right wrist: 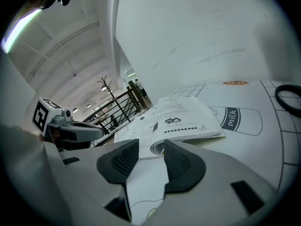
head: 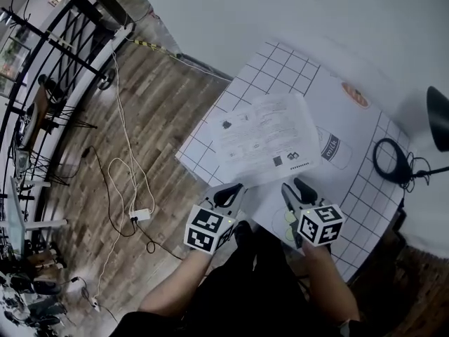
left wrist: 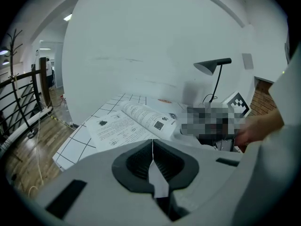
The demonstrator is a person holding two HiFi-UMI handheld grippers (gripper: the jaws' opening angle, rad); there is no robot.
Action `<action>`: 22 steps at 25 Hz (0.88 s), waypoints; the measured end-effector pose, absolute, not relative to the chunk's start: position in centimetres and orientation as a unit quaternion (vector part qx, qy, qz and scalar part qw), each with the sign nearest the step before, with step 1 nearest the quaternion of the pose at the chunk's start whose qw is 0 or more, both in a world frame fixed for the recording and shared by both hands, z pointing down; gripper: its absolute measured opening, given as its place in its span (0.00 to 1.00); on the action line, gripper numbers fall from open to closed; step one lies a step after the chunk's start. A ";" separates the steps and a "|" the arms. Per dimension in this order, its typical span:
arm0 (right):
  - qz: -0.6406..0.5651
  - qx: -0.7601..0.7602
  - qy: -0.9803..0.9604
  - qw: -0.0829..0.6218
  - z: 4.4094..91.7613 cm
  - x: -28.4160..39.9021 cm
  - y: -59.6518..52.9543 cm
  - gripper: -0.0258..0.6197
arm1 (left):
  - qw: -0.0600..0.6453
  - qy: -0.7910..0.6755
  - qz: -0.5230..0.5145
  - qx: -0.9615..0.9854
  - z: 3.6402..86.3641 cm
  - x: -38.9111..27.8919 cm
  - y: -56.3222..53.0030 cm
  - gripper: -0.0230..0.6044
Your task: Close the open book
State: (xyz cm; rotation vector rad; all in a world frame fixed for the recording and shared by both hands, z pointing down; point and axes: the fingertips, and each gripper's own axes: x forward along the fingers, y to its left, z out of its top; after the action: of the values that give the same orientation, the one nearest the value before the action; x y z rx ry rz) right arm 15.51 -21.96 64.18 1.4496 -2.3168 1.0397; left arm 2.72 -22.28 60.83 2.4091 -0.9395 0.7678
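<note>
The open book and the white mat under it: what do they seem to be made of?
Open book: thin matte paper, probably soft-bound; printed pages bow at the spine. Mat: smooth printed sheet, perhaps vinyl or paper; flat grid lines and drawings.

Open book [head: 263, 137] lies flat, pages up, on the white grid-marked table [head: 295, 65]. 2 grippers are held at the table's near edge. The left gripper [head: 230, 192] is just beside the book's lower-left corner. The right gripper [head: 297, 190] is just beside the lower-right corner, jaws apart. A coiled black cable [head: 388, 160] and a black lamp [head: 438, 118] occupy the table's right end. 1 white power strip [head: 140, 215] lies on the wooden floor [head: 161, 111].
</note>
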 end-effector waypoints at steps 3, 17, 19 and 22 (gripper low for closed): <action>0.364 0.494 -0.783 0.098 64.4 15.4 -22.7 0.29 | 0.224 -0.344 0.279 0.868 60.6 2.0 -22.1 0.06; 0.372 0.495 -0.777 0.119 64.9 13.4 -24.9 0.29 | 0.238 -0.362 0.270 0.860 60.2 -0.7 -22.0 0.06; 0.366 0.489 -0.781 0.128 65.0 12.6 -25.0 0.29 | 0.239 -0.365 0.268 0.859 60.1 -1.0 -22.1 0.06; 0.358 0.476 -0.792 0.135 65.0 11.2 -24.9 0.27 | 0.241 -0.370 0.266 0.857 60.1 -1.4 -22.2 0.06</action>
State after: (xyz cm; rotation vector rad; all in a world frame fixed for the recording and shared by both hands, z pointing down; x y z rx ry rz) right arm 11.24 -24.87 65.02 1.3798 -2.2932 1.0378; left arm -1.43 -22.19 60.07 2.3443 -1.0119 0.7278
